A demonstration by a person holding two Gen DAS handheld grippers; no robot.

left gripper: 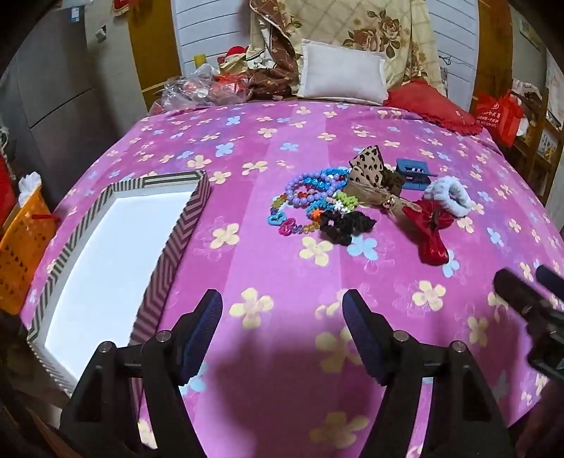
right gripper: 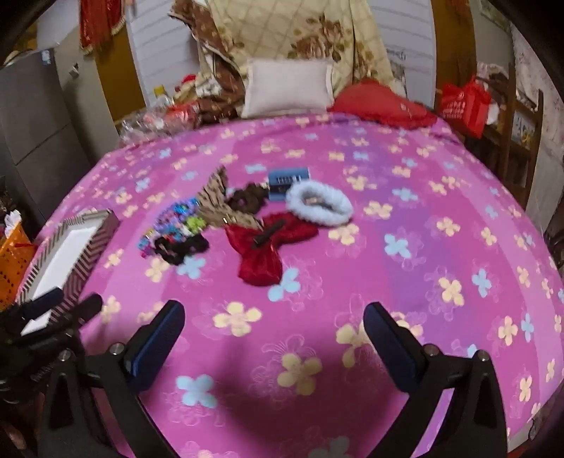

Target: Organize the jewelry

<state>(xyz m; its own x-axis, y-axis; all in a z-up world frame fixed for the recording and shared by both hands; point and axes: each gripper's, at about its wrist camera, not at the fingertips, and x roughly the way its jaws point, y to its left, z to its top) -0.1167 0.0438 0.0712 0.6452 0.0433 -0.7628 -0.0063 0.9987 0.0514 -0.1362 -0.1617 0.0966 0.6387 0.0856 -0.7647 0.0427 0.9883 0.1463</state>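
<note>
A pile of hair accessories and jewelry lies on the pink flowered bedspread [left gripper: 268, 267]: purple bead bracelets [left gripper: 310, 188], a black scrunchie [left gripper: 343, 223], a leopard bow [left gripper: 368, 172], a red bow [left gripper: 428, 229], a white fluffy scrunchie [left gripper: 447, 195] and a blue claw clip [left gripper: 414, 172]. A striped box [left gripper: 176, 243] with a white inside sits to the left. My left gripper [left gripper: 282, 317] is open and empty, short of the pile. My right gripper [right gripper: 275, 331] is open and empty, near the red bow [right gripper: 264, 246]; it also shows at the left wrist view's right edge [left gripper: 528, 289].
A white pillow [left gripper: 340, 72], a red cushion [left gripper: 430, 102] and a folded floral quilt [left gripper: 352, 28] lie at the head of the bed. An orange basket [left gripper: 17, 246] stands off the left edge. A red bag [left gripper: 498, 112] hangs at the right.
</note>
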